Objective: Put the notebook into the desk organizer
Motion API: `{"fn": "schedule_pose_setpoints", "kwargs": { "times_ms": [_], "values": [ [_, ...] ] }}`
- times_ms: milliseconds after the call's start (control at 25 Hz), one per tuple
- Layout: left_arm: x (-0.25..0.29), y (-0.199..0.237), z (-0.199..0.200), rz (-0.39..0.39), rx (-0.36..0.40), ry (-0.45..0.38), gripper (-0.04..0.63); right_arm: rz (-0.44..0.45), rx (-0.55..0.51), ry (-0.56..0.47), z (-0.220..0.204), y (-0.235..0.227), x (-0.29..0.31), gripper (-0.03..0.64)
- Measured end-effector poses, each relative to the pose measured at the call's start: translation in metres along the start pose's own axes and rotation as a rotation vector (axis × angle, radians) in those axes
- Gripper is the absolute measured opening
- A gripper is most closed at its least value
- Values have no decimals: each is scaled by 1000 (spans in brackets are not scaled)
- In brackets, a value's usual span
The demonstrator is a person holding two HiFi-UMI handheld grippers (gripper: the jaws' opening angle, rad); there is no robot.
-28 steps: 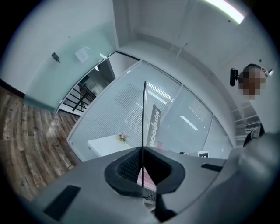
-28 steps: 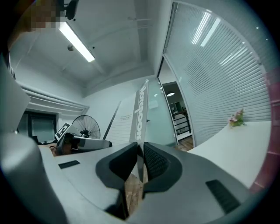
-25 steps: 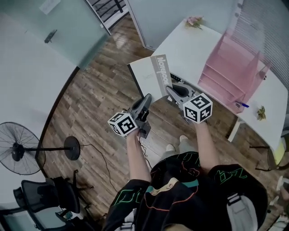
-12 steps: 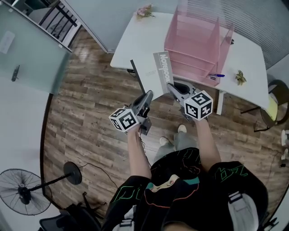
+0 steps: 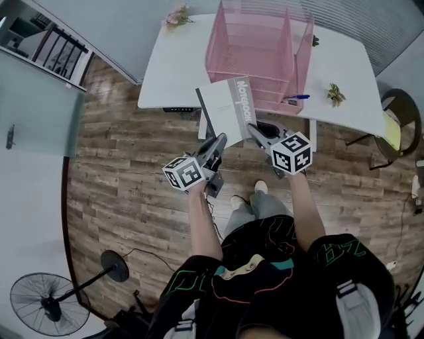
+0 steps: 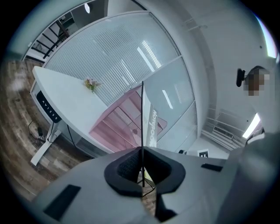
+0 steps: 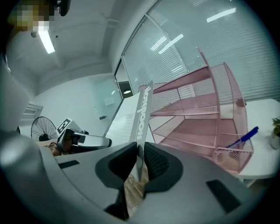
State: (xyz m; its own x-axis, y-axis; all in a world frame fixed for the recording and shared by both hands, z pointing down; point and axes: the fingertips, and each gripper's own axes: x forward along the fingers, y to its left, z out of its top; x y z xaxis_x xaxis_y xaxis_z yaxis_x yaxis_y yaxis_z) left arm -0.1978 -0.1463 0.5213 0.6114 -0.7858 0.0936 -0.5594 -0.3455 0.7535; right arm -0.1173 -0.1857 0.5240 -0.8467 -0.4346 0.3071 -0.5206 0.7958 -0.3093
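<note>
Pinching notebook [image 5: 228, 111] edge-on, left gripper [image 6: 141, 153] fingers [image 6: 126, 165], seemingly tight

- white desk [image 5: 179, 73]: standing on the wooden floor [image 5: 126, 172]
- pink desk organizer [image 5: 255, 46]: sitting mid-desk
- flower sprig [image 5: 177, 14]: lying at the desk's far left corner
- small plant [image 5: 335, 94]: lying right of the organizer, apart from it
- fan [image 5: 50, 306]: standing on the floor, well apart from the desk
</note>
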Motion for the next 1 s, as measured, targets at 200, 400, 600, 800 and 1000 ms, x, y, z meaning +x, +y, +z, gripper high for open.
{"fn": "schedule_pose_setpoints", "kwargs": {
  "times_ms": [200, 400, 600, 800, 1000],
  "values": [
    [18, 5, -22, -16, -62, 47, 6, -33, 32, 50, -20, -21, -10, 46],
    [32, 10, -33, -31, -96, 81, 6, -69, 58, 61, -30, -35, -18, 48],
    [53, 6, -25, -58, -125, 95, 8, -105, 75, 42, -22, -53, -24, 55],
    [66, 1, -10, -99, -158, 81, 8, -119, 41, 20, -4, -60, -28, 66],
    [79, 5, 3, -91, -272, 59, 9, -139, 7, 9, 14, -68, -25, 73]
  ]
}}
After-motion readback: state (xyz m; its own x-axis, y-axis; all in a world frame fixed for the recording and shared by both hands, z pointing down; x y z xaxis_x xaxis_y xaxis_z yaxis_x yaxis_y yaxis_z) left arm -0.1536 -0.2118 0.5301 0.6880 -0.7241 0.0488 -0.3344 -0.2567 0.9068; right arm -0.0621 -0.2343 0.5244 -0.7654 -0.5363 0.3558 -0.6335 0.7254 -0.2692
